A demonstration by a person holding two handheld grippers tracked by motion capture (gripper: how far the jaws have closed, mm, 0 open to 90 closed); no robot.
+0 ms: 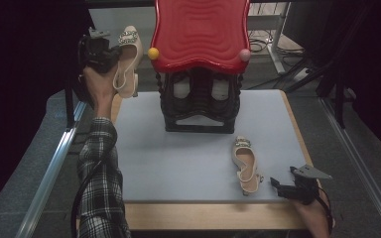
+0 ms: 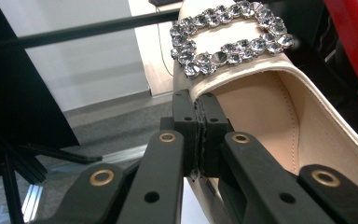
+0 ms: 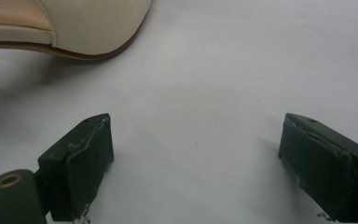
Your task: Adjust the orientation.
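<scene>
My left gripper (image 1: 113, 53) holds a beige slingback shoe (image 1: 128, 59) with a crystal buckle up in the air at the far left, beside the red-roofed rack (image 1: 201, 29). In the left gripper view the jaws are clamped on the shoe's side edge (image 2: 261, 107), and my left gripper (image 2: 200, 133) is shut on it. A matching beige shoe (image 1: 245, 163) lies flat on the grey mat at the front right. My right gripper (image 1: 276, 184) rests open just right of that shoe; in the right gripper view my right gripper (image 3: 196, 168) has bare mat between its pads, and the shoe (image 3: 74, 23) lies at upper left.
A black shoe rack (image 1: 201, 106) with a wavy red top stands at the back middle of the grey mat (image 1: 178, 158). Two pale items sit inside it. A wooden table edge (image 1: 208, 215) runs along the front. Metal rails flank both sides.
</scene>
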